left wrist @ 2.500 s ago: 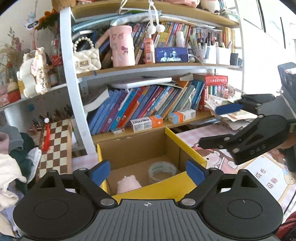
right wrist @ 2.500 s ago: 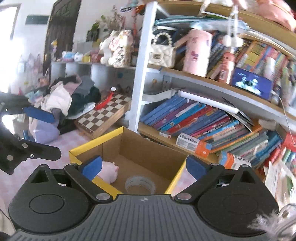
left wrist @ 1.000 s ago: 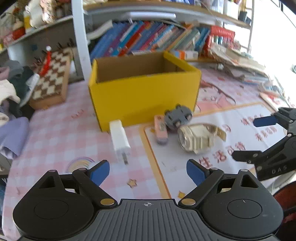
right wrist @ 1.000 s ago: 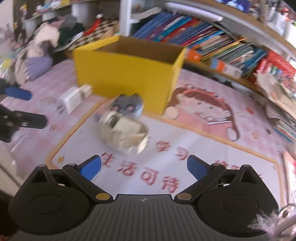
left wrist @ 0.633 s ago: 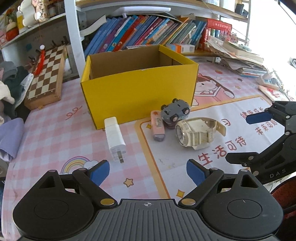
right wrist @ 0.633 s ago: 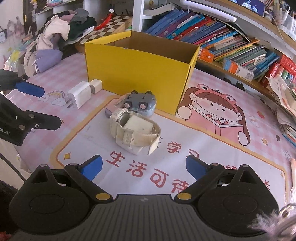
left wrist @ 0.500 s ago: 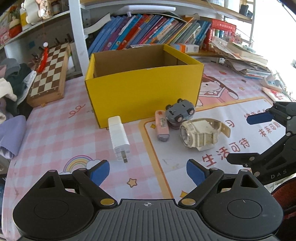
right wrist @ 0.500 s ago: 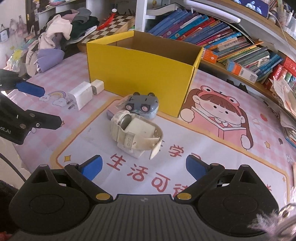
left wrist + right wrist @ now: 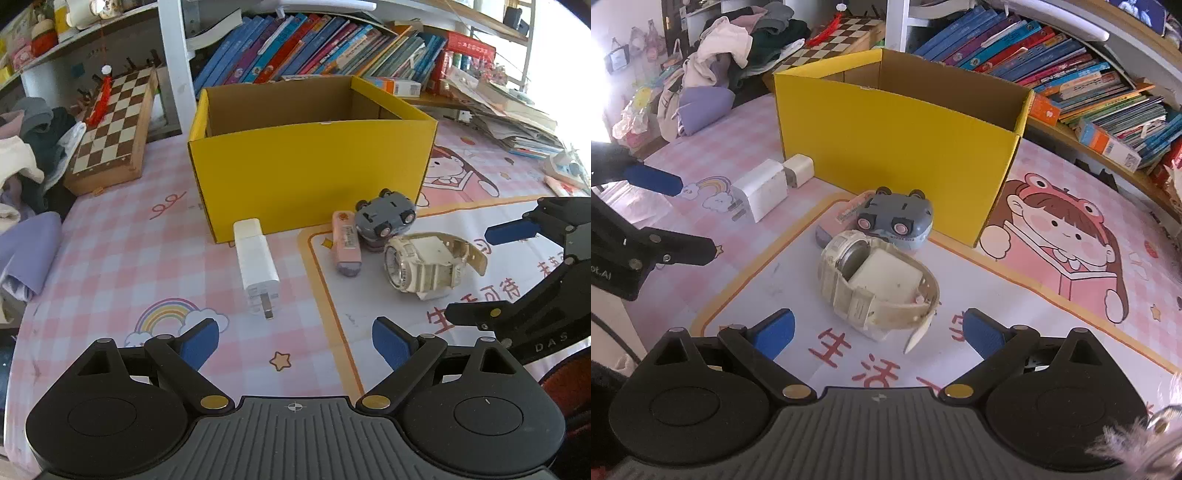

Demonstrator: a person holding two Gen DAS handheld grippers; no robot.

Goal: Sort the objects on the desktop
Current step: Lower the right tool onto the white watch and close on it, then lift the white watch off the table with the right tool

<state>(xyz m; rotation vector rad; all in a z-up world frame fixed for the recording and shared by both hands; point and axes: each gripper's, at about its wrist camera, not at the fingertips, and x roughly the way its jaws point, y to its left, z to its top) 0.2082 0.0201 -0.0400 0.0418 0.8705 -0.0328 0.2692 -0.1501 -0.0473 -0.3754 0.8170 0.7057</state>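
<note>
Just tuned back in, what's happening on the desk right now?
Both grippers hang open over the table, holding nothing. The right gripper is lined up on the cream watch; the left gripper faces the white charger. A grey toy car and a pink eraser lie in front of the yellow box, still to be sorted. What the box holds cannot be seen.

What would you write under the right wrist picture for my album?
Open right gripper hovers over a cream watch beside a toy car and yellow box.
</note>
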